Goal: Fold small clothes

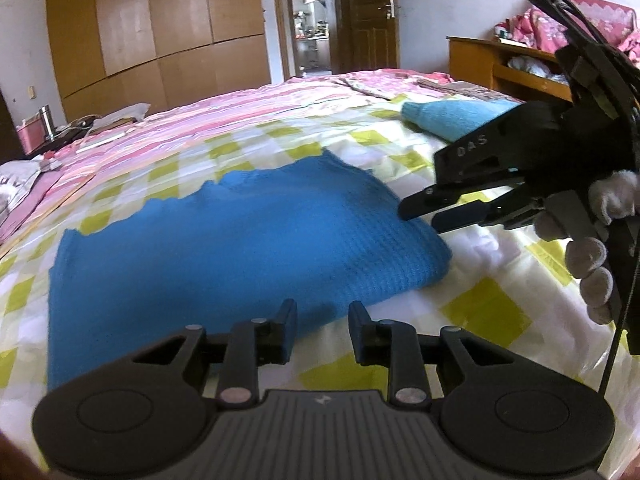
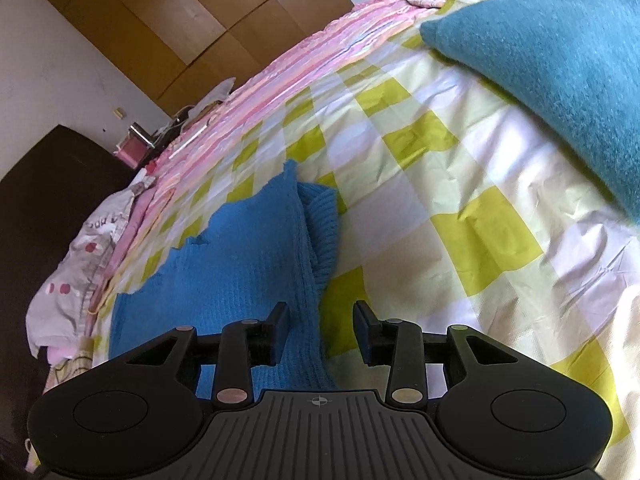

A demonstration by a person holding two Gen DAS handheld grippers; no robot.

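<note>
The blue knit garment (image 1: 224, 240) lies folded flat on the checked bedspread (image 1: 492, 308). The left gripper (image 1: 322, 322) hovers at its six o'clock edge, jaws apart, holding nothing. The right gripper (image 1: 420, 218), in a gloved hand (image 1: 592, 264), sits at the garment's three o'clock corner, jaws parted and empty. A teal garment (image 1: 452, 118) lies at one o'clock

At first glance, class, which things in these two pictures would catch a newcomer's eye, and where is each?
The bright blue knitted garment stands out first, lying folded on the yellow-and-white checked bedspread mid-bed. Next comes the right claw, held in a gloved hand at the garment's right edge, and the left claw at its near edge; both are open and empty. Farther back to the right lies a teal folded cloth.
</note>
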